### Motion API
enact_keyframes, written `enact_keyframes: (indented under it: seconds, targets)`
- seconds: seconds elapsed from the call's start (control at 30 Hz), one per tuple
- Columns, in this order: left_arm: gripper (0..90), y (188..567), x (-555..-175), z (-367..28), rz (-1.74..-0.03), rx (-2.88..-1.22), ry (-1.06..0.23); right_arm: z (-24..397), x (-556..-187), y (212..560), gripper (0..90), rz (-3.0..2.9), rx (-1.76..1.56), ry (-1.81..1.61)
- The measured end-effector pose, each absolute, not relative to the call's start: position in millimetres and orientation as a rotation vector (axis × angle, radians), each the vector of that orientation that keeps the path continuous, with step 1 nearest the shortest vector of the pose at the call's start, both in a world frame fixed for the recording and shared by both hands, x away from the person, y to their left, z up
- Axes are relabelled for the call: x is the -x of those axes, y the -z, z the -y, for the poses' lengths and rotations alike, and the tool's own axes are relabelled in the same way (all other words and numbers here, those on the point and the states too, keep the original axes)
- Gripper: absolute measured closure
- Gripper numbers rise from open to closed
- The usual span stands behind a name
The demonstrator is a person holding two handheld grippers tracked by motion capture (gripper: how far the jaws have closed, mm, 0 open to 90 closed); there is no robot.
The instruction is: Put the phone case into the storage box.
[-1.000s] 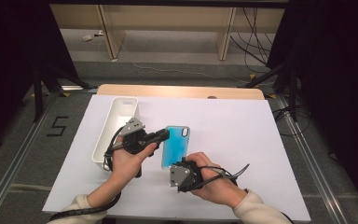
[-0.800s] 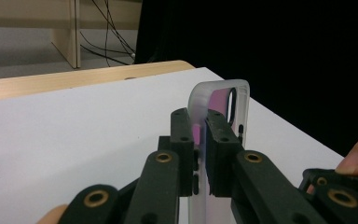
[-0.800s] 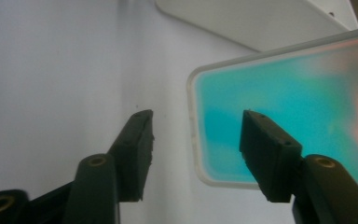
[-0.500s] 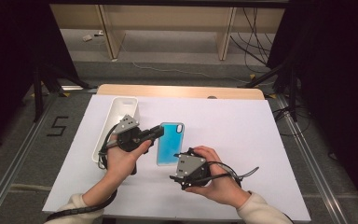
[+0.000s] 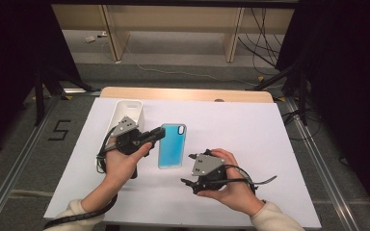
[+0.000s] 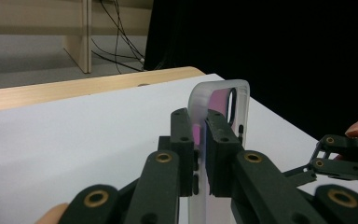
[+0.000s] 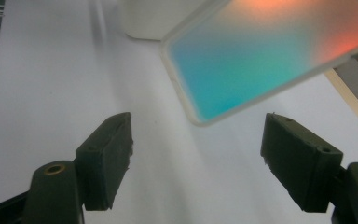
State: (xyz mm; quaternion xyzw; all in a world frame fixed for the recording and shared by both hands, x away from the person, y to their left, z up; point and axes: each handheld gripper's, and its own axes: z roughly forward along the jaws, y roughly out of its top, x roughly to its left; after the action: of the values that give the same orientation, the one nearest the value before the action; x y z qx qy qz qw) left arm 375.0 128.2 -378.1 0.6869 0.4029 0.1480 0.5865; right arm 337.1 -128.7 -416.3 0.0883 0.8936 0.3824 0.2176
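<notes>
The counter (image 5: 270, 134) carries a white cover over a light wooden top, whose far edge is exposed. Grey floor (image 5: 183, 62) surrounds it, marked with a black "5" (image 5: 59, 130) at left. Black curtains (image 5: 342, 48) flank both sides. Wooden frame legs (image 5: 113, 33) and loose cables (image 5: 255, 29) stand beyond.

The phone case (image 5: 172, 145) looks like frosted, translucent plastic with a smooth teal sheen. The counter (image 5: 250, 130) wears a matt white sheet over pale wood. The tray (image 5: 125, 113) is plain white plastic.
</notes>
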Motion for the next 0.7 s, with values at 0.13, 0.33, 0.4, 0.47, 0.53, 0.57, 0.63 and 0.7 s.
enact_keyframes:
  seconds: [0.13,0.33,0.4,0.47,0.53,0.57,0.63,0.7]
  targets:
    - [82.7,375.5,-375.2,-131.4,-0.941,-1.595,-0.352,135.0,-338.1,417.3,25.5,-2.471,-0.286,-1.075]
    - [82.7,374.1,-375.6,-134.4,-0.947,-1.584,-0.355,142.9,-339.1,418.5,25.4,-2.465,-0.341,-1.099]
    - [82.7,373.3,-375.9,-136.0,-0.948,-1.583,-0.357,145.9,-339.9,418.4,25.0,-2.458,-0.36,-1.108]
    - [82.7,372.2,-375.8,-137.6,-0.954,-1.578,-0.359,148.5,-340.3,418.7,24.9,-2.456,-0.374,-1.117]
    - [82.7,371.2,-376.2,-139.2,-0.951,-1.576,-0.363,151.1,-340.7,419.4,24.4,-2.452,-0.391,-1.127]
    - [82.7,370.6,-376.2,-139.8,-0.955,-1.57,-0.362,152.6,-340.8,419.9,24.3,-2.452,-0.4,-1.127]
    - [82.7,369.5,-376.3,-141.4,-0.953,-1.571,-0.368,155.0,-341.0,420.6,24.1,-2.449,-0.412,-1.132]
    - [82.7,368.4,-376.3,-142.7,-0.954,-1.566,-0.37,157.0,-341.2,420.8,23.9,-2.444,-0.423,-1.136]
